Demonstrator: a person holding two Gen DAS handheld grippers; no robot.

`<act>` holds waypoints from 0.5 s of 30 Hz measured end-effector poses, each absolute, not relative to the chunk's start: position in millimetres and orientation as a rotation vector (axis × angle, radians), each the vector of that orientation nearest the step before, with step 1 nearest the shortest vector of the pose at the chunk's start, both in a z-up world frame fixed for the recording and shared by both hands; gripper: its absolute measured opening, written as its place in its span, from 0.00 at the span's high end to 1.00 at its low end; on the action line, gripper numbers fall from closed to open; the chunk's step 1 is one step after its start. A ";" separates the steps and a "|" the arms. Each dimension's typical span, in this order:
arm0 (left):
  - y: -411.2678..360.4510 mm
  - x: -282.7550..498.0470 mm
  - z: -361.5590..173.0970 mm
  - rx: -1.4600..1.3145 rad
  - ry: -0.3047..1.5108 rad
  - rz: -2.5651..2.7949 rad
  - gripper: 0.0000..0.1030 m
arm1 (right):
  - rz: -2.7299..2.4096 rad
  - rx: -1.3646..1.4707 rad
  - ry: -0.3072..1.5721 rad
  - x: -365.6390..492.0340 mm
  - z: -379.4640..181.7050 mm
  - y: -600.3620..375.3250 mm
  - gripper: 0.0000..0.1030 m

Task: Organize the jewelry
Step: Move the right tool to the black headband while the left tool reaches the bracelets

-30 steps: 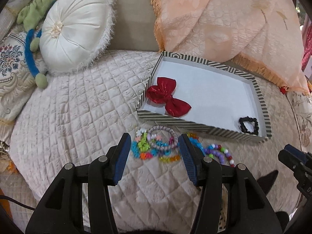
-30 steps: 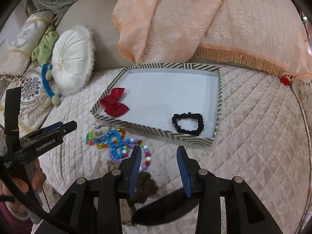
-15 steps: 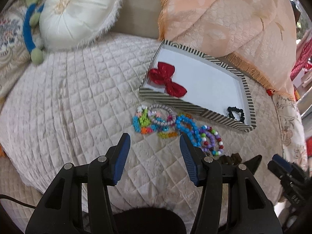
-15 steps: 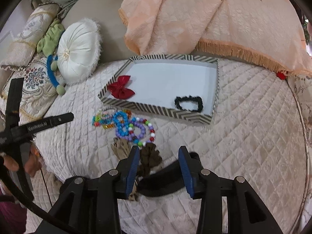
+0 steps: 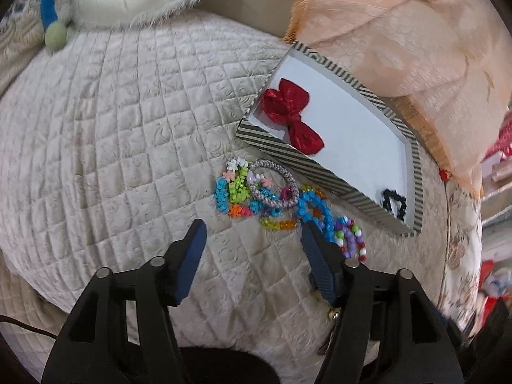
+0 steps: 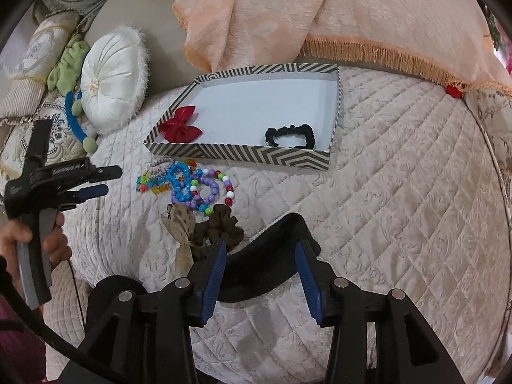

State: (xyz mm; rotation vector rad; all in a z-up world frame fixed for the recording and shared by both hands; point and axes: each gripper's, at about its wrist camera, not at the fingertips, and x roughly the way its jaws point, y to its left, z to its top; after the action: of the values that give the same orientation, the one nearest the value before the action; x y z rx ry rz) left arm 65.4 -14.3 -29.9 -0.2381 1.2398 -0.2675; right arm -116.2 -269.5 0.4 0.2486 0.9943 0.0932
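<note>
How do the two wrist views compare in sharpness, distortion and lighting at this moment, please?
Left wrist view: tilted, slightly motion-softened, strong fisheye bulge in the quilted cover, the striped box skewed. Right wrist view: sharper, level, the bead bracelets crisp, soft even light, a faint shadow under the right gripper; dark vignette in both corners.

The only lettering I found stood on the left gripper, seen from the right wrist camera at about nine o'clock in that view. It was a light strip of characters along the upper black bar of the tool body. It was too blurred to read; I could not make out one letter. I saw no other text, number or label on anything in either view.
</note>
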 end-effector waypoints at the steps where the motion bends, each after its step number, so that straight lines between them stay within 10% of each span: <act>1: -14.8 68.1 -32.6 -0.245 1.249 -0.268 0.39 | 0.092 0.250 0.998 -116.4 -0.8 -270.5 0.58; 15: -36.6 99.8 -58.8 -0.281 1.297 -0.269 0.46 | 0.095 0.301 1.008 -116.4 -10.7 -282.5 0.56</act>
State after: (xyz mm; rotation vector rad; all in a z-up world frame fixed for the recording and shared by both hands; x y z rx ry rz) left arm 99.8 -36.6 -58.8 -0.2809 1.2972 -0.2689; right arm -116.4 -282.5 -10.7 0.3011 1.0082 0.0948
